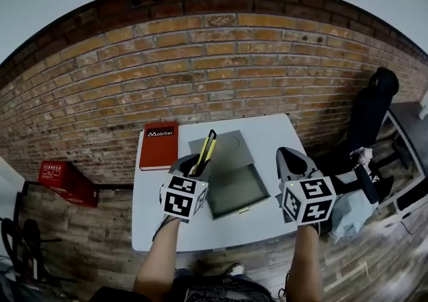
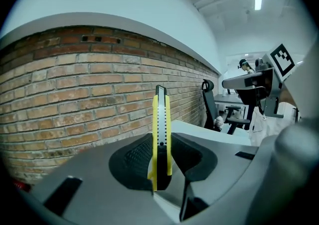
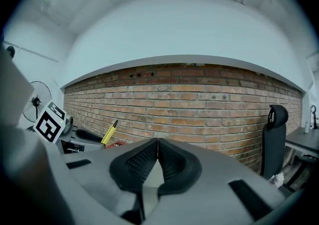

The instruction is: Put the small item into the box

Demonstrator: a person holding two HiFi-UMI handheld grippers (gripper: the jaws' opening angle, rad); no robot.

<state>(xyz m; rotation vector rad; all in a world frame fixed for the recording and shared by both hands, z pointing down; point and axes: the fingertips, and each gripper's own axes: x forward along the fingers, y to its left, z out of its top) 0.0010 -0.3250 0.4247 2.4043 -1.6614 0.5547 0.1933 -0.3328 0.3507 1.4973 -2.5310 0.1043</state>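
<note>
A yellow and black utility knife (image 1: 208, 151) stands upright between the pads of my left gripper (image 1: 194, 164), which is shut on it and held above the left edge of the grey box (image 1: 231, 190). In the left gripper view the knife (image 2: 161, 134) rises straight up from the jaws against the brick wall. The box lies open on the white table (image 1: 147, 214), its lid (image 1: 231, 147) folded back toward the wall. My right gripper (image 1: 289, 160) hovers to the right of the box, its jaws shut with nothing between them (image 3: 157, 157). From the right gripper view the knife (image 3: 109, 132) shows at the left.
A red book (image 1: 159, 145) lies on the table's far left corner. A brick wall (image 1: 200, 60) stands behind the table. A black office chair (image 1: 371, 110) and a desk are at the right, a red crate (image 1: 63, 180) on the wooden floor at the left.
</note>
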